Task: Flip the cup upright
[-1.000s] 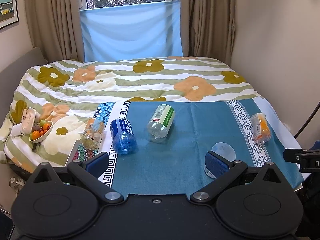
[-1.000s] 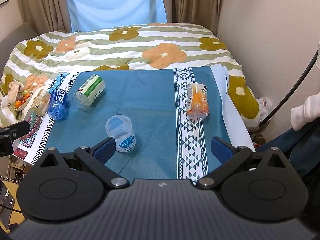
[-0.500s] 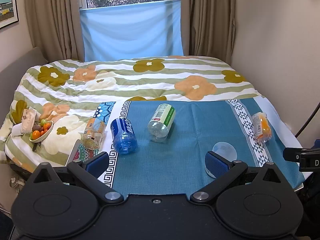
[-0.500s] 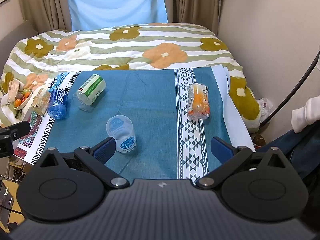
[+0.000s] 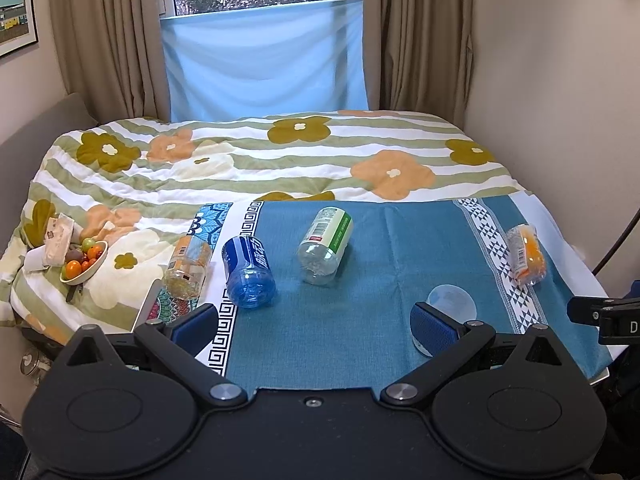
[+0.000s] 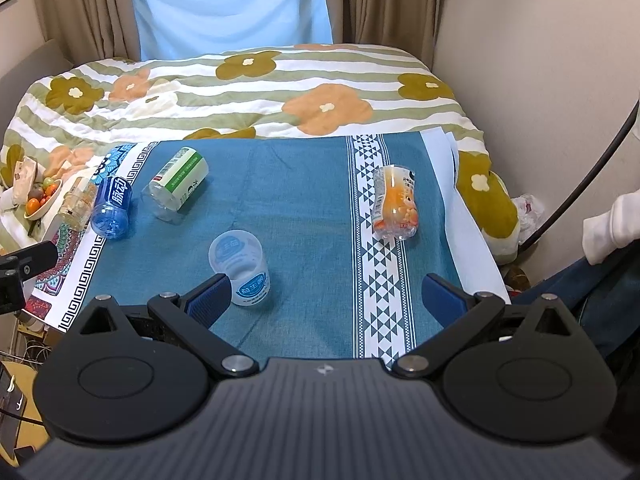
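Translucent plastic, with a pale blue round label on its base, the cup [image 6: 240,264] stands upside down on the teal cloth [image 6: 304,208], near the front edge and left of the cloth's white triangle-patterned band. The right gripper [image 6: 326,300] hovers above the near edge with its jaws spread wide and holding nothing; its left finger [image 6: 208,300] sits just beside the cup, though contact cannot be judged. The left gripper [image 5: 314,326] is likewise wide open and empty, and in its view the cup [image 5: 452,302] shows partly behind its right finger [image 5: 434,328]. Farther left lie a blue bottle [image 6: 112,208] and a green-labelled bottle [image 6: 178,184], both on their sides. An orange bottle [image 6: 394,208] lies on the patterned band to the right. A small bowl of fruit [image 5: 84,266] rests on the flowered quilt [image 5: 256,160] at far left.
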Demonstrator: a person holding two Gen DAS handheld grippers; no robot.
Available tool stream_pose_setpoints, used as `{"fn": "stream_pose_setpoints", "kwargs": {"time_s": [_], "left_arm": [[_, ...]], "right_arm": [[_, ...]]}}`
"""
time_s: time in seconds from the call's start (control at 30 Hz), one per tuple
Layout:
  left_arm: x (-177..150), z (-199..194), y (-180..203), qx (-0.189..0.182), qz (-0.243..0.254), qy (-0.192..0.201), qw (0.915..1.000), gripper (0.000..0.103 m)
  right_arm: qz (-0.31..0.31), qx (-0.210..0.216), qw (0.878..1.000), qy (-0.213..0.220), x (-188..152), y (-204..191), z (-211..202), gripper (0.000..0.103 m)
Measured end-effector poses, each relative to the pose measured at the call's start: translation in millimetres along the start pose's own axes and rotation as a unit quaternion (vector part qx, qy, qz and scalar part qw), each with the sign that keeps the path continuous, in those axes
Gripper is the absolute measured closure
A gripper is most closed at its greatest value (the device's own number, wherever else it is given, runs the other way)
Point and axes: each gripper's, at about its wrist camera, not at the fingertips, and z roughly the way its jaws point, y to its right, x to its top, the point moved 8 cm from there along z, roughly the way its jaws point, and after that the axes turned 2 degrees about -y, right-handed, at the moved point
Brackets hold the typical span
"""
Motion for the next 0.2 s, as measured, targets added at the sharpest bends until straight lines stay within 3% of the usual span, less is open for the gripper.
{"fn": "stream_pose_setpoints", "kwargs": {"time_s": [0.2], "left_arm": [[-0.8,-0.5,-3.2,-0.001,0.002,0.008,1.0000,0.000]], "right_arm": [[0.001,0.000,1.000,0.001,0.5,0.8,0.2,0.000]]}}
